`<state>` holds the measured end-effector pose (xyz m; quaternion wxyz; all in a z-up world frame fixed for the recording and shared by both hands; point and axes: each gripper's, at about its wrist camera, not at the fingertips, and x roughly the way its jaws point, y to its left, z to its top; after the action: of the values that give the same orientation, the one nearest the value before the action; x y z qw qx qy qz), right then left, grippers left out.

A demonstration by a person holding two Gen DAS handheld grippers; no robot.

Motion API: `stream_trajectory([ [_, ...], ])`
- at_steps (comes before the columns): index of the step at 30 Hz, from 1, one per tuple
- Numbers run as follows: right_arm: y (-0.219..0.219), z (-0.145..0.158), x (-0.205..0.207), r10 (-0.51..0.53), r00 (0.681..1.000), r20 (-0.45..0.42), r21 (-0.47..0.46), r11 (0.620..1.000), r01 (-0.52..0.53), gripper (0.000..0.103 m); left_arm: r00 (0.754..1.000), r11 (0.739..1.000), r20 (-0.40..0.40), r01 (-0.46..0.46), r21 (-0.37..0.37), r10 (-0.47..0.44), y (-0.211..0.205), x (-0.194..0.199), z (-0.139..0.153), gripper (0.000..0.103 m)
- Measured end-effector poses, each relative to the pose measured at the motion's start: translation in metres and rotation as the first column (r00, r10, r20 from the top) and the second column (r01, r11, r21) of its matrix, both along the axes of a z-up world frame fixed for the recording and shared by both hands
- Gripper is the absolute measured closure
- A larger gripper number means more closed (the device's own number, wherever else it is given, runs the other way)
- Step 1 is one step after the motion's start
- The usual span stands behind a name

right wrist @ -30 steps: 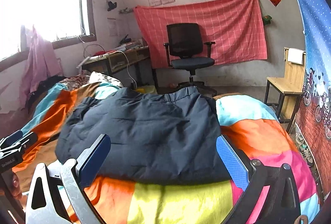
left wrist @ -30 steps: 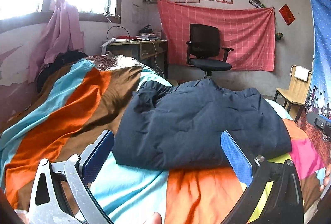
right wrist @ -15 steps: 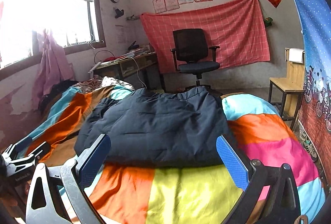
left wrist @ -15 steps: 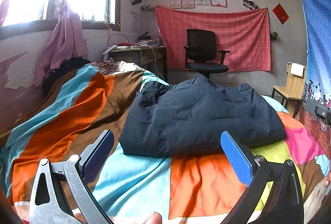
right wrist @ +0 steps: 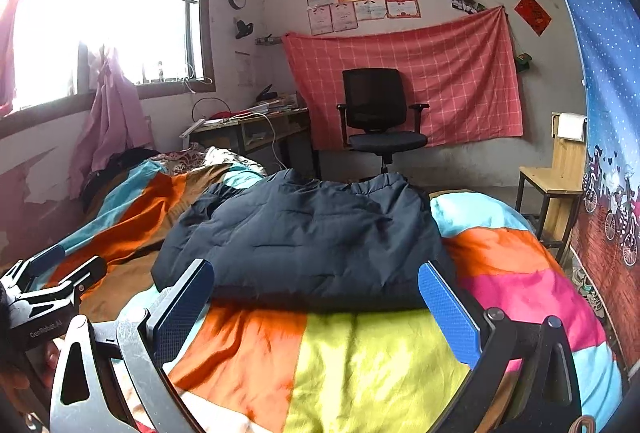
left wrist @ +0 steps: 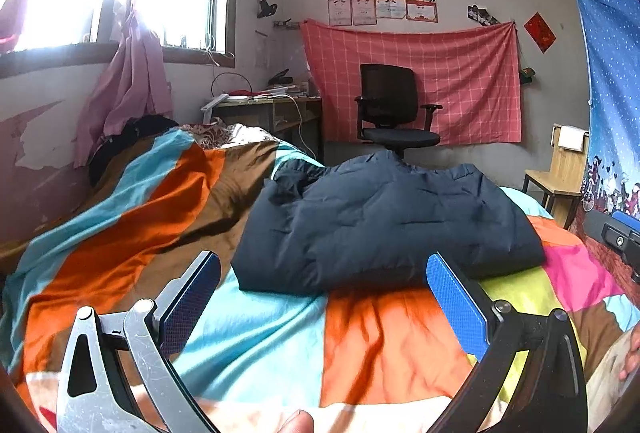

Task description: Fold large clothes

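The dark navy padded jacket [left wrist: 384, 221] lies folded in a compact bundle at frame centre on the striped bedspread [left wrist: 248, 345]. Left gripper [left wrist: 324, 297] and right gripper [right wrist: 316, 297] have jaws apart, empty, short of its near edge. The quilted fabric looks soft, bulky and somewhat slippery; grip the doubled near corners, pinching all layers.

both claws [left wrist: 324, 287] [right wrist: 316, 291] drawn back from jacket [left wrist: 384, 225]
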<state>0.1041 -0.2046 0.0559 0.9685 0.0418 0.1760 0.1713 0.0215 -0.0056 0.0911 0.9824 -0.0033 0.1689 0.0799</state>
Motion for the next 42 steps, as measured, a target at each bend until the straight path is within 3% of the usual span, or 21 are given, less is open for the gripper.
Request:
stream_trajectory([
  [8, 0.0, -0.01, -0.018, -0.009, 1.0, 0.012, -0.011, 1.0, 0.009, 0.0, 1.0, 1.0, -0.022, 0.003, 0.004, -0.002, -0.01, -0.009, -0.011, 0.002],
  [24, -0.004, -0.045, -0.029, 0.01, 0.997, -0.077, -0.009, 1.0, -0.011, 0.0, 0.996, 0.999, -0.078, -0.044, -0.02, 0.042, 0.0, -0.024, -0.037, 0.002],
  [42, 0.002, -0.054, -0.035, 0.028, 0.997, -0.067, -0.043, 0.999, -0.03, 0.0, 0.995, 0.999, -0.094, -0.029, 0.022, 0.031, -0.009, -0.031, -0.051, 0.002],
])
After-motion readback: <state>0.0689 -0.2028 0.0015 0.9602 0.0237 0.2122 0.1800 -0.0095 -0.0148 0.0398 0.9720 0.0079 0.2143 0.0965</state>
